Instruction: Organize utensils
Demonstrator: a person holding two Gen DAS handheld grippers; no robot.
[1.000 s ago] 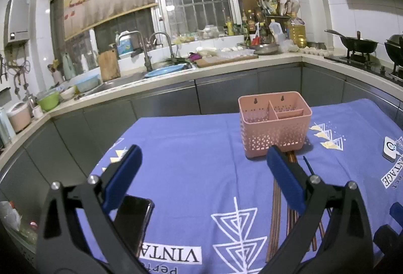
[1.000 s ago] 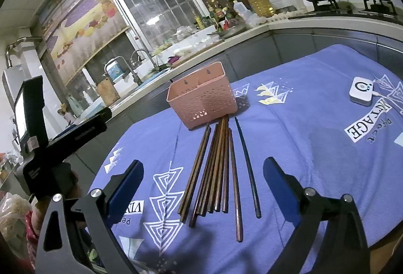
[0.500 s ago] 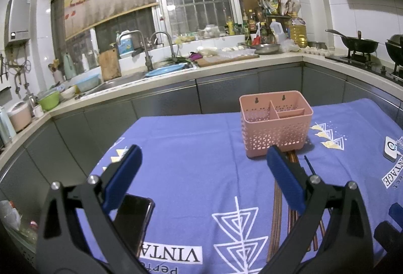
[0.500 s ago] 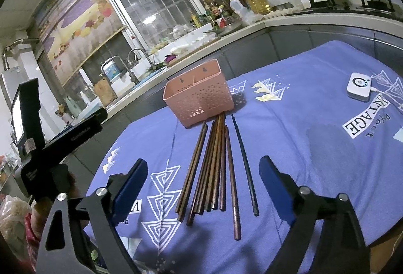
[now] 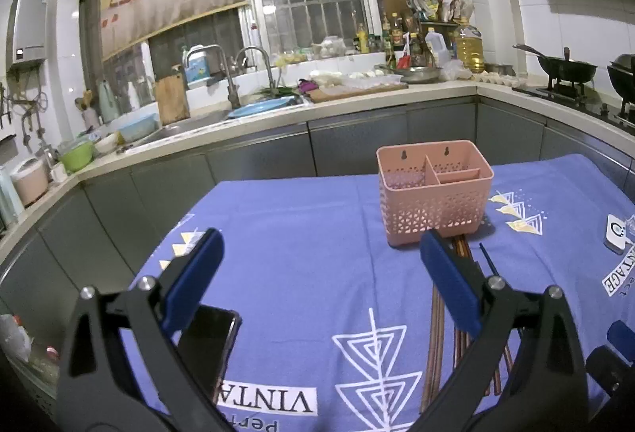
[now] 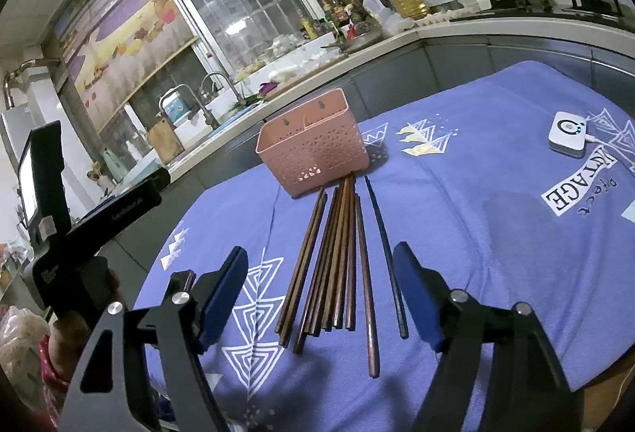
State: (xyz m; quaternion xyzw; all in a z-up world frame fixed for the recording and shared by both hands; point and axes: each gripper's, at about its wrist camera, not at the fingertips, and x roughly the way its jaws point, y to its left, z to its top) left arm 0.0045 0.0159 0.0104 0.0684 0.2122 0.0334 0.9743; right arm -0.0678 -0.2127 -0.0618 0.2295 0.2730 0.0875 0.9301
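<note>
Your right claw [image 6: 319, 287] hovers over the near ends of the chopsticks [image 6: 331, 257], jaws apart and gripping nothing.

Its jaws have just been narrowing, with the chopsticks' near ends below and between the pads but not yet pinched. The brown sticks lie bunched side by side on the blue cloth [image 6: 496, 217], far tips touching the foot of the pink basket [image 6: 313, 150]; one brown stick and a dark one [image 6: 385, 253] lie slightly apart on the right. The basket looks empty, so nothing seems sorted yet. Come down on the tight bundle first and close squarely across it near the ends, so none roll loose. Your left claw [image 5: 321, 263] is wide open and idle, beside a phone [image 5: 206, 348]. Use it to steady the basket if the sticks push it.
</note>
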